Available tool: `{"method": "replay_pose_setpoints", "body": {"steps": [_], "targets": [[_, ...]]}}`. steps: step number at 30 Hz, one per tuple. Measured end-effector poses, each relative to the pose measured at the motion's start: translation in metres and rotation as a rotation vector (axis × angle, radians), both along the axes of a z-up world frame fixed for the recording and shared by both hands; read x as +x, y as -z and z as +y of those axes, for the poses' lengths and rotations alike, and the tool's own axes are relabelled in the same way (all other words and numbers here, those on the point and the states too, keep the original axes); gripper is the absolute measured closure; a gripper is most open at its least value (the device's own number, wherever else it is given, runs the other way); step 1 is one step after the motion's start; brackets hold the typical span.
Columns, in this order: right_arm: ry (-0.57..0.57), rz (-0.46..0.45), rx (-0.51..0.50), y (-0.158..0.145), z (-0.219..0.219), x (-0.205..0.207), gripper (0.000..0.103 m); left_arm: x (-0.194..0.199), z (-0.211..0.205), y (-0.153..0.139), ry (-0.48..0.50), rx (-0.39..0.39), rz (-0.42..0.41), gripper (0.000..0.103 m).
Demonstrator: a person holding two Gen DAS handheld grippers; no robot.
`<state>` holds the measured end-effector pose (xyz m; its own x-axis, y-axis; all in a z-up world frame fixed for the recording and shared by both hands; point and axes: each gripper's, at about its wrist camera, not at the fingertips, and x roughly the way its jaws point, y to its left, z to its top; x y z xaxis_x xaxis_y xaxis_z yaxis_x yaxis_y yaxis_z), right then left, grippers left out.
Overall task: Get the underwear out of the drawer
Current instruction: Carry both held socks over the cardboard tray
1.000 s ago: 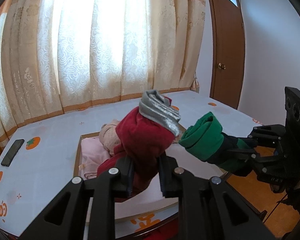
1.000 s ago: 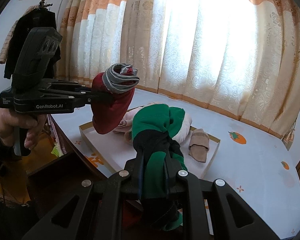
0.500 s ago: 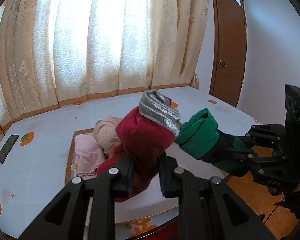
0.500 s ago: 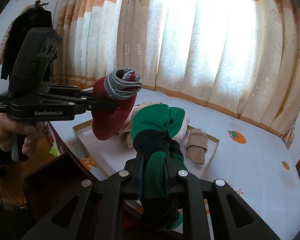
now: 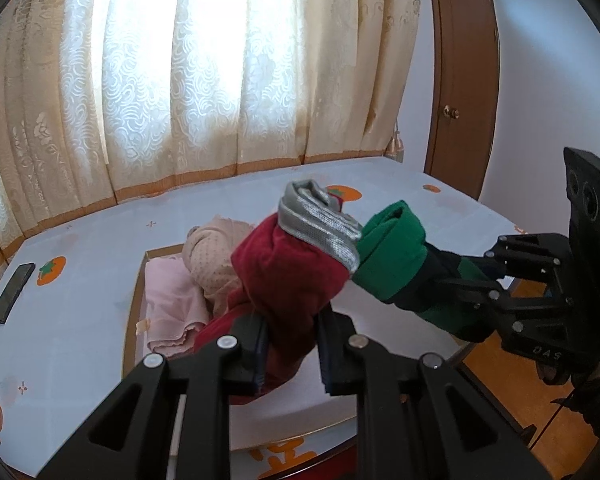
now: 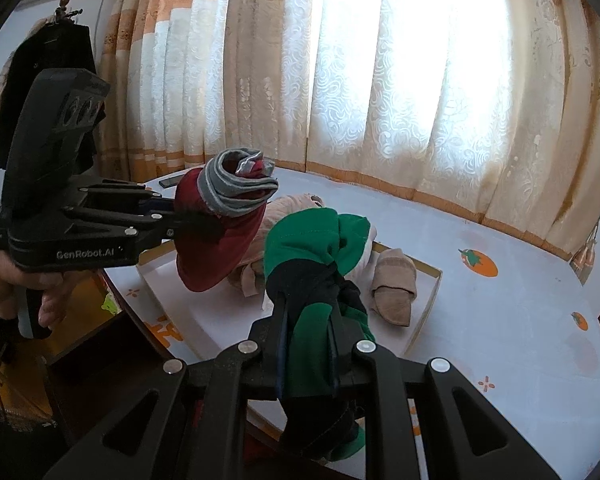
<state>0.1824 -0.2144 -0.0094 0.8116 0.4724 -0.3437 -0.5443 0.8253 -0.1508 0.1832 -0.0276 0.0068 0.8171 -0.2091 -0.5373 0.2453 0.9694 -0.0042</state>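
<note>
**Two rolled garments held above the tray**

Two rolls of underwear are in the air at once. We see the left gripper [image 5: 290, 354] clamped on the red roll [image 5: 288, 276], its grey waistband uppermost, and the right gripper [image 6: 306, 354] clamped on the green roll [image 6: 314, 248] with its dark band. Both sets of jaws stand narrow, pressed into the cloth — neither shows a gap.

We judge the step in hand to be carrying the rolls to the shallow tray [image 6: 430, 292] on the bed [image 6: 500, 320], where beige [image 6: 394, 288] and pink [image 5: 172, 304] garments already lie. To do it well, we would keep both grips firm so the rolls do not unwind, hold the two rolls apart — in the left wrist view they nearly touch — and lower each onto bare tray floor beside the pieces already there before easing the jaws. The drawer itself we cannot identify.
</note>
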Motion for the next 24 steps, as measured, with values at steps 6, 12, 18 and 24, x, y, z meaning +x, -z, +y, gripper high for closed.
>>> {"method": "replay_pose_setpoints", "body": {"steps": [6,12,18,24], "targets": [[0.006,0.016,-0.007,0.002,0.004,0.007,0.086,0.007,0.0,0.001,-0.003,0.018,0.015,0.085],[0.023,0.045,-0.015,0.005,0.004,0.018,0.086,0.01,-0.002,0.004,-0.005,0.049,0.026,0.085],[0.032,0.076,0.005,0.008,0.001,0.026,0.086,0.013,-0.006,0.008,-0.004,0.076,0.025,0.085],[0.037,0.086,0.001,0.009,0.001,0.03,0.086,0.01,-0.013,0.011,0.012,0.14,-0.01,0.085]]}}
